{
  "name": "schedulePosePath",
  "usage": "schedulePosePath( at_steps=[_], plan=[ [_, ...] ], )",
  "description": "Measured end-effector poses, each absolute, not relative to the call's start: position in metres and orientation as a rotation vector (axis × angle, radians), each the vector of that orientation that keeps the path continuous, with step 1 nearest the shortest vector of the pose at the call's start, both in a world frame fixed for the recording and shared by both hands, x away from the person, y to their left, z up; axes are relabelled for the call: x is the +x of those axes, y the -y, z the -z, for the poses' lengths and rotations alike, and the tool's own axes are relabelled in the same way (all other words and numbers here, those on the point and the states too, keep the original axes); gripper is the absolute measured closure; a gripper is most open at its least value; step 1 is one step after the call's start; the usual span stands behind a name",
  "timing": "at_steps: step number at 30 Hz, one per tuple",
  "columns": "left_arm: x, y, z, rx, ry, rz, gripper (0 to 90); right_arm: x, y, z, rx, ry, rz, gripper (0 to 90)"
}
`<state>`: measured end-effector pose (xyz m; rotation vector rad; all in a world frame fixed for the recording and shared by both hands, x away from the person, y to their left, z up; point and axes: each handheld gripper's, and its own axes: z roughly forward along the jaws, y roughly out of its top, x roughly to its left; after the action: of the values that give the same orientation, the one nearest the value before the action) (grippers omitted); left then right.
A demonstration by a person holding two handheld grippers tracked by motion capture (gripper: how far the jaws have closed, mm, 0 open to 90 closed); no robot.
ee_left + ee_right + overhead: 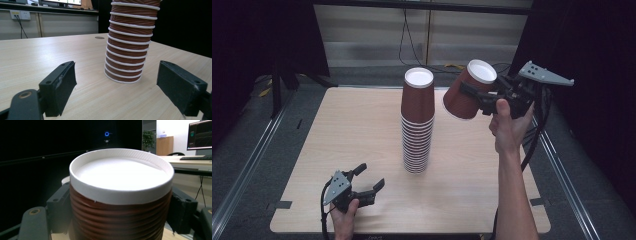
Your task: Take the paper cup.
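A tall stack of upside-down brown ribbed paper cups [417, 122] stands in the middle of the table; its lower part [128, 47] fills the centre of the left gripper view. My right gripper [476, 96] is raised to the right of the stack's top and is shut on one brown cup [468, 90], tilted with its white base up and to the right. The same cup [120, 202] sits between the jaws in the right gripper view. My left gripper [371, 177] rests near the table's front left, open and empty [116, 90], pointing toward the stack.
The light wooden table [347, 130] has bare room on both sides of the stack. Dark curtains stand at the left and right. Cables run along the floor behind the table's far edge. A person's forearm [512, 200] crosses the table's right front.
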<state>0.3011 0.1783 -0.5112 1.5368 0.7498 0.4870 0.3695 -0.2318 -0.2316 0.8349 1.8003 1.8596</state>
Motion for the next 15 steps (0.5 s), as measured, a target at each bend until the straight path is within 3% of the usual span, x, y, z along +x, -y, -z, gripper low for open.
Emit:
schedulePosePath(
  at_steps=[15],
  plan=[
    [0.305, -0.171, 0.499, 1.567, -0.711, -0.427, 15.8, 0.358, 0.241, 0.281, 0.889, -1.853, -1.819, 21.5]
  ],
)
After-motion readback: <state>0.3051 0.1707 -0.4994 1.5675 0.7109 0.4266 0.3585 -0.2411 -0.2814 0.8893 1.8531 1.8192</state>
